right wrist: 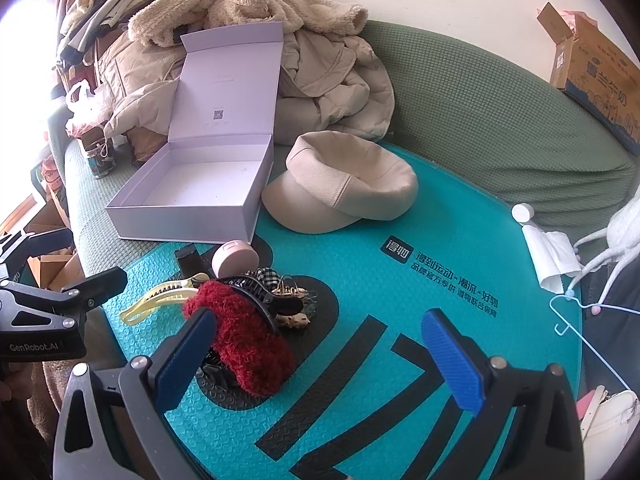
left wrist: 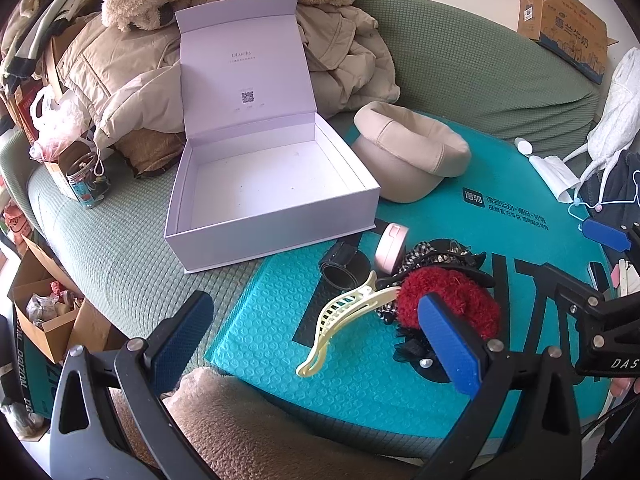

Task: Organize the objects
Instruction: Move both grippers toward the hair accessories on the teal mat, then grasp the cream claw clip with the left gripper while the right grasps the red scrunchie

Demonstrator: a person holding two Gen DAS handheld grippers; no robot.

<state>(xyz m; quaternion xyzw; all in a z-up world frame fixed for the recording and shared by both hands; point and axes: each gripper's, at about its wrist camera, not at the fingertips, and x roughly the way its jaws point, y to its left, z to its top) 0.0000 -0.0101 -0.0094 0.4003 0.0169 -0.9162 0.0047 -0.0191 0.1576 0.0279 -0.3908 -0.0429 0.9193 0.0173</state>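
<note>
Left wrist view: the left gripper (left wrist: pixel 320 332) hangs empty, jaws apart, over the teal mailer (left wrist: pixel 256 320). The cream hair clip (left wrist: pixel 340 320) lies just ahead between the fingers, long axis diagonal from near-left to far-right, its far end against the red scrunchie (left wrist: pixel 452 300). The open lilac box (left wrist: pixel 272 184) sits beyond, empty. Right wrist view: the right gripper (right wrist: pixel 320 360), jaws likewise apart and empty, has the pile ahead-left; the clip lies farther from it, so the left looks nearer.
</note>
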